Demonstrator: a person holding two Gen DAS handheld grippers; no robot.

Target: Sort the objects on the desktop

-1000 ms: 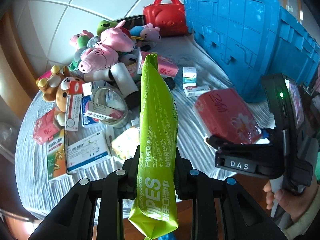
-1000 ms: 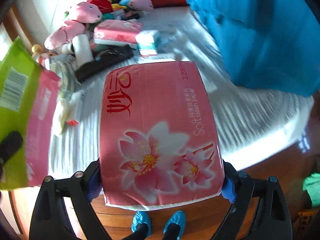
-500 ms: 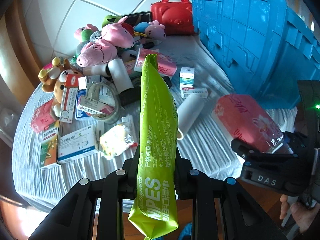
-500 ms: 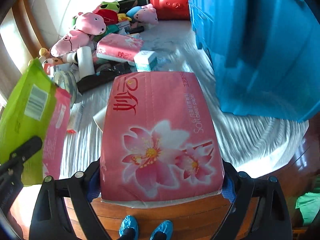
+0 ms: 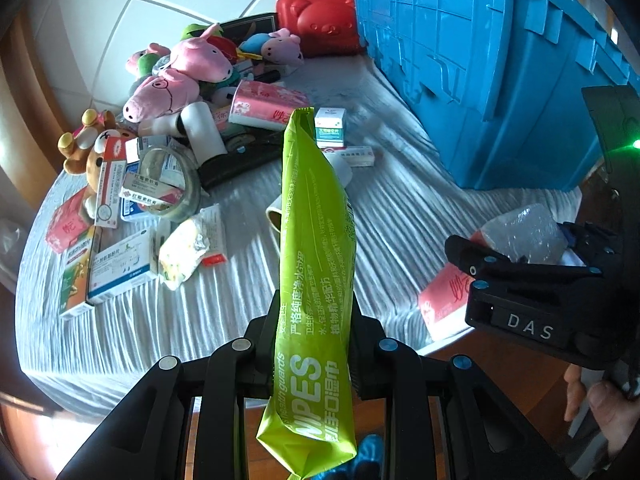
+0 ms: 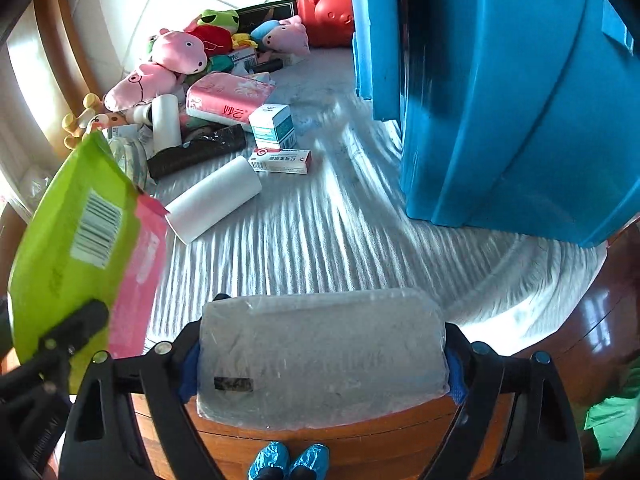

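Note:
My left gripper (image 5: 316, 320) is shut on a green wipes pack (image 5: 316, 264), held upright above the table's near edge; the pack also shows at the left of the right wrist view (image 6: 76, 248). My right gripper (image 6: 320, 356) is shut on a pink tissue pack whose clear grey end (image 6: 320, 356) faces the camera. In the left wrist view the right gripper (image 5: 520, 276) is at the right edge with the tissue pack (image 5: 444, 296) tipped down over the table edge.
A big blue crate (image 5: 500, 64) stands at the right. A pile of plush pigs (image 5: 172, 88), medicine boxes (image 5: 120, 268), a tape roll (image 5: 172, 184), a white roll (image 6: 212, 200), another pink tissue pack (image 6: 228, 96) and a red case (image 5: 320, 16) lie on the grey-clothed table (image 6: 320, 240).
My right gripper has tilted the tissue pack so its clear end now faces the camera instead of the flowered face. Both grippers have drawn back toward the table's near edge.

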